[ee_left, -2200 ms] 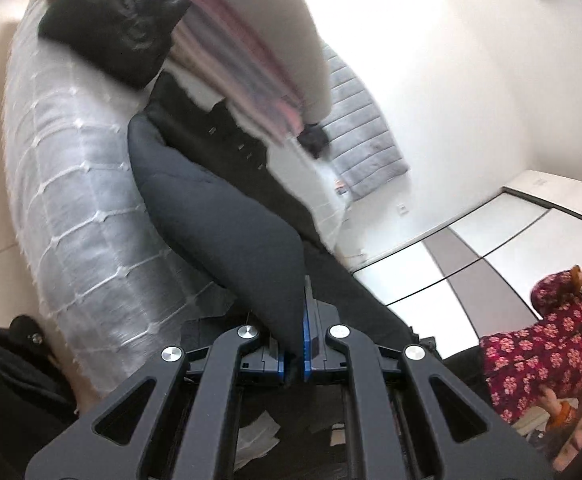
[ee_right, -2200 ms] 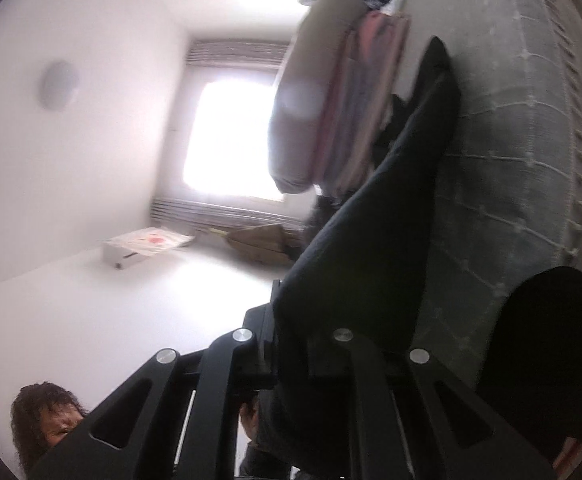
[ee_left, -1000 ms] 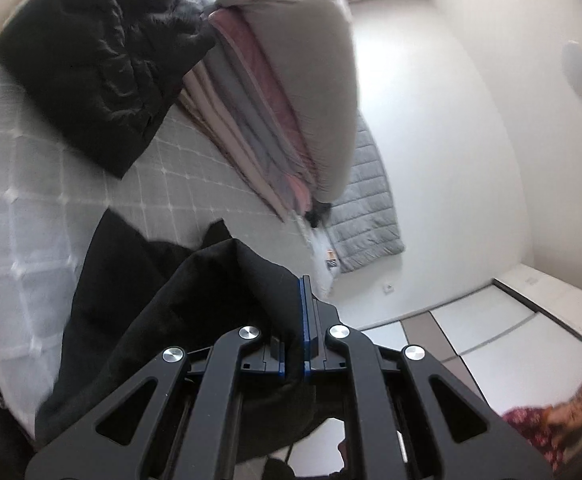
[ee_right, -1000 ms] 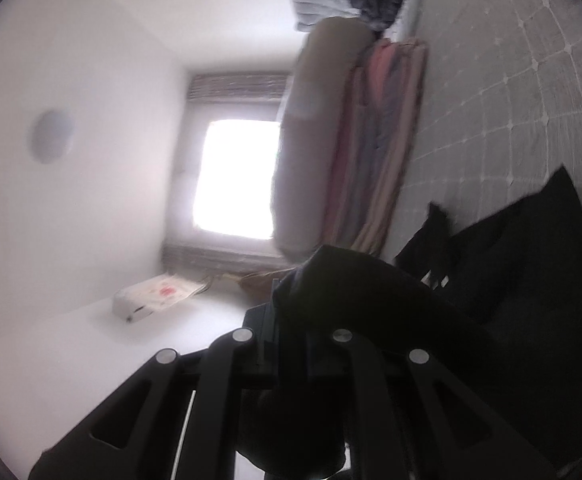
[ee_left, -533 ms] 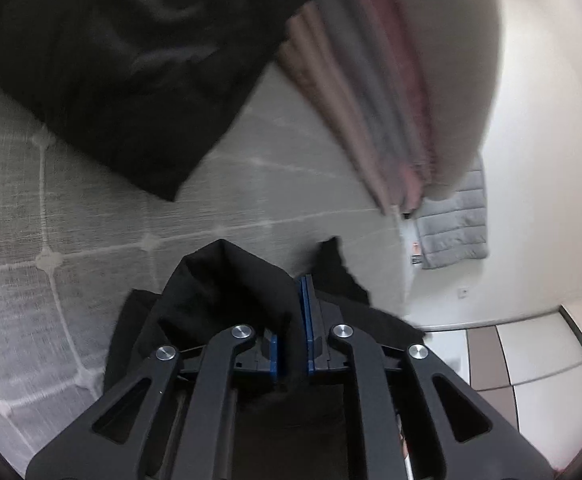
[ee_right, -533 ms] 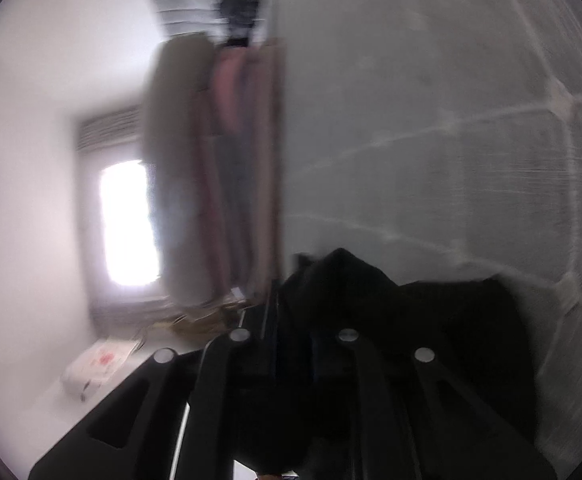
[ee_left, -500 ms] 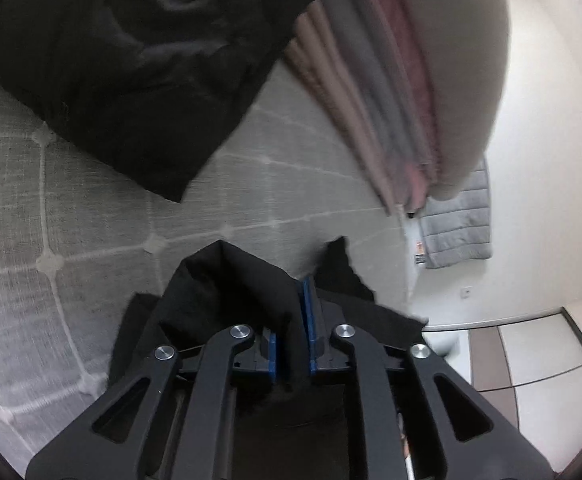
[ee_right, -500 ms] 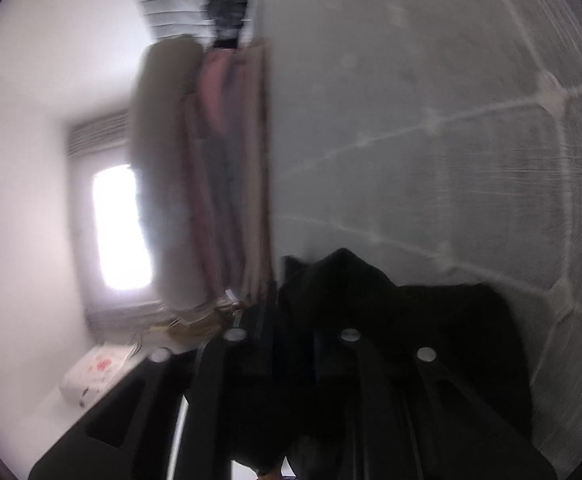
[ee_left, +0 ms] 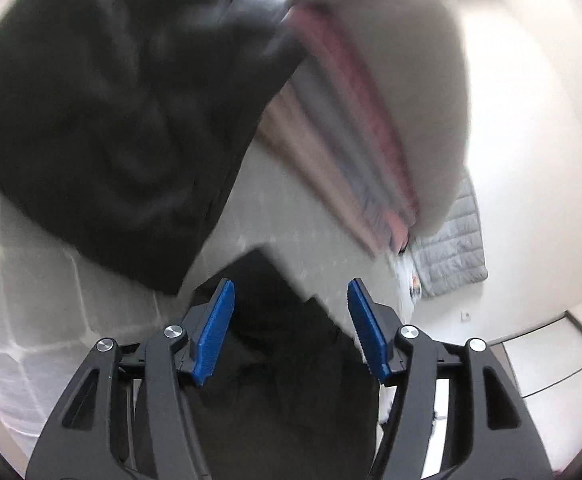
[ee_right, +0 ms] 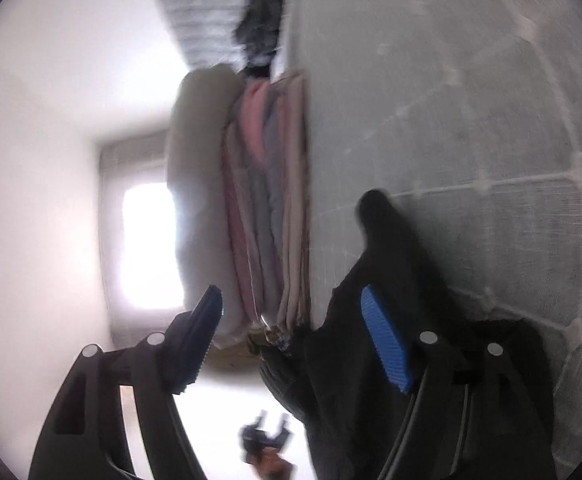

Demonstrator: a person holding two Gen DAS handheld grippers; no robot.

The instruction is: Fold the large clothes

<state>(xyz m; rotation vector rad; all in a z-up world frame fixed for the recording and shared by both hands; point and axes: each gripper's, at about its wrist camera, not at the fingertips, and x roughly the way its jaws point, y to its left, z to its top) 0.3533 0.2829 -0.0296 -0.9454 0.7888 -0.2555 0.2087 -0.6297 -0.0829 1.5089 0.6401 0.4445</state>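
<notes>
On the bed (ee_left: pixel 71 280), grey quilted cover with a stitched grid, everything sits: biggest item is the stack of folded bedding (ee_left: pixel 371 92), grey bundle on top of pink and mauve layers, at the far side; next the black puffy jacket (ee_left: pixel 103 92), bunched, lying just beside the stack; then the task piece, the dark garment (ee_left: pixel 267 344), which lies on the cover right under both tools with one edge laid over and a corner poking out toward the stack in the right view (ee_right: pixel 391 248). Left gripper (ee_left: pixel 289 328): jaws have just been opening, blue pads stand apart over the cloth, nothing pinched. Right gripper (ee_right: pixel 303 336): same, jaws just opened, spread wide; the cloth lies by the right-hand pad but I see no pinch, so released. Handling call: soft, limp, light fabric, no stiffness, will sag and drag along the cover, likely to slip out of a shallow bite. Best grab looks like two corners or a hem along one edge, one tool each, doubled layers for a firmer bite, hands kept level so the fold line stays straight. Containers: none in view, so nothing to report inside any. Both frames are motion-blurred, fine detail uncertain.
</notes>
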